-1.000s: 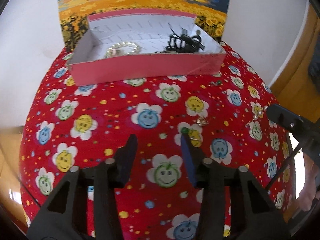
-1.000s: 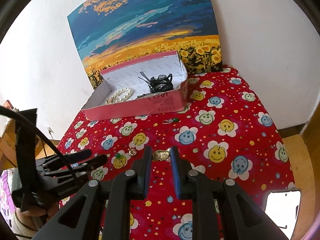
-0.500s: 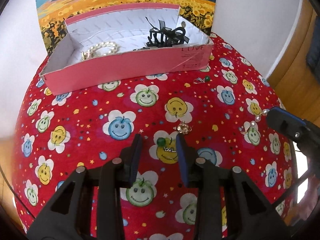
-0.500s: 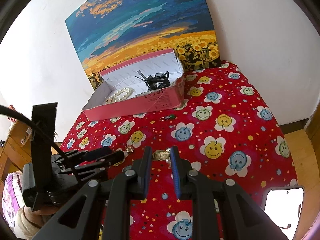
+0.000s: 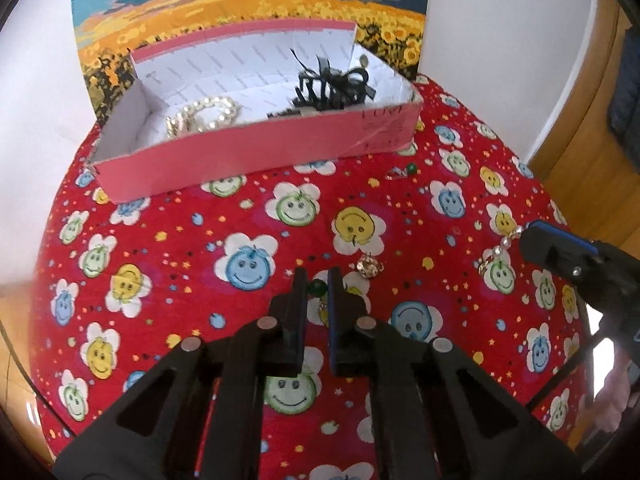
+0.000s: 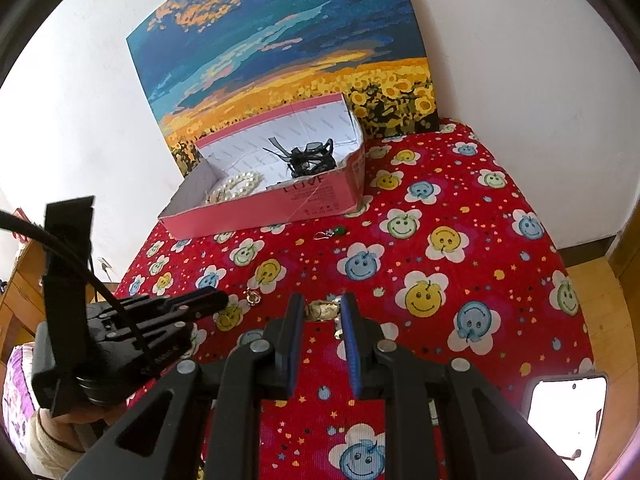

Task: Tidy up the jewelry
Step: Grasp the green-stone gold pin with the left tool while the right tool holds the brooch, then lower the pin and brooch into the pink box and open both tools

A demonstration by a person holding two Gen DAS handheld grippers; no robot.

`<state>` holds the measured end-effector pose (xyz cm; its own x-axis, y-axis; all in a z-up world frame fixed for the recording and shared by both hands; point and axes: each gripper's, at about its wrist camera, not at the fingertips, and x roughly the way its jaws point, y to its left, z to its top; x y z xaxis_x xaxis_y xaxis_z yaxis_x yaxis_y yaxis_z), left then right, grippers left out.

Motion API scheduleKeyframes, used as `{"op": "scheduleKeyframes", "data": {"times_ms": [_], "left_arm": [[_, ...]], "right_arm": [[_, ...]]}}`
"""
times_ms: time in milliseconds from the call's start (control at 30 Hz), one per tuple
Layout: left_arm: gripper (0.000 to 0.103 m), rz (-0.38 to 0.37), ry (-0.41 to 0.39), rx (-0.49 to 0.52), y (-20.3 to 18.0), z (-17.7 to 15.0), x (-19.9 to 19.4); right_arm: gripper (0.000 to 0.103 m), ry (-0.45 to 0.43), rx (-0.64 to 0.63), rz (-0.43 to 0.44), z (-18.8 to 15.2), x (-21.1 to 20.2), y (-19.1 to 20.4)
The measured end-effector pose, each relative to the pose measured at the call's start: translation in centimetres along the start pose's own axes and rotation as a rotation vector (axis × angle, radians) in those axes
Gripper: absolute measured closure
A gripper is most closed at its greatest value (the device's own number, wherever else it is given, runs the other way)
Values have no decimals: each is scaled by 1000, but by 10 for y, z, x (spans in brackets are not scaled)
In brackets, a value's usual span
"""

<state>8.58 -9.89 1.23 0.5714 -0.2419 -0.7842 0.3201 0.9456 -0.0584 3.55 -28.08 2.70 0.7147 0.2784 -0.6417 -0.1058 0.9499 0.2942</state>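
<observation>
The left tool (image 5: pixel 318 280) pinches a green-bead earring (image 5: pixel 316 288) between its tips on the cloth (image 5: pixel 160 240).

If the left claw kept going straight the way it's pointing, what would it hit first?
Probably the red flowered cloth just past its tips. The left claw is shut on a green-bead earring and angled down; the pink box lies farther on. Depth is unclear.

My left jaws hide most of the green-bead earring (image 5: pixel 318 289) between them. The pearl chain (image 5: pixel 505 241) disappears behind my right gripper (image 5: pixel 532 236). The pink box (image 6: pixel 256 208) lettering is too blurred to read fully.
</observation>
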Motion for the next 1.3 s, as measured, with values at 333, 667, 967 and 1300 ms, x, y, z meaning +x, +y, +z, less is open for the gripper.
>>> {"op": "scheduleKeyframes", "data": {"times_ms": [333,667,967,1300], "left_arm": [[102,32,-91,-17,27,22,-30],[102,61,-160,-53,57,61,-33],[102,95,-203,-70,74,96,-19],[102,150,-184,-125,98,105,20]], "right_arm": [[82,2,-39,-16,12,1,12],[82,-20,-94,-28,42,2,35],[82,-51,-134,-28,84,17,57],[82,-46,-113,-22,114,55,66]]}}
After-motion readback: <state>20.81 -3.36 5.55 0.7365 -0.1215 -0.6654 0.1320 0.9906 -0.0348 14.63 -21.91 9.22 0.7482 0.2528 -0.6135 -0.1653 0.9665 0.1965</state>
